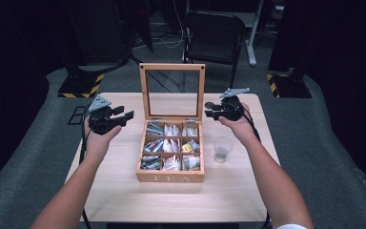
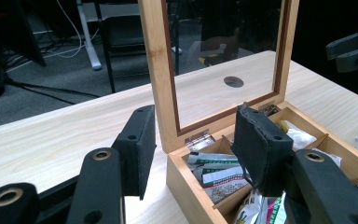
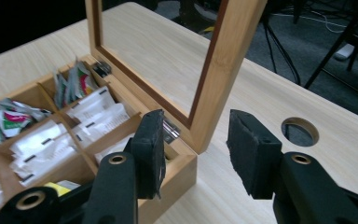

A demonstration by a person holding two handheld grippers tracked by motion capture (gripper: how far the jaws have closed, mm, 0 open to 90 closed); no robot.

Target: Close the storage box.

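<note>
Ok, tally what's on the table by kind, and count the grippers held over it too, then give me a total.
Wooden tea box with its glass lid raised, nine compartments of tea packets: 1
Clear plastic cup: 1
Handheld grippers, left gripper and right gripper, both held open: 2
Total: 4

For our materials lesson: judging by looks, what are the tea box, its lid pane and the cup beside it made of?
Tea box: likely light wood or bamboo with a smooth matt finish; faint grain shows. Lid pane: clear glass or acrylic, since the table shows through with faint reflections. Cup: probably thin clear plastic, see-through and slightly cloudy.
</note>
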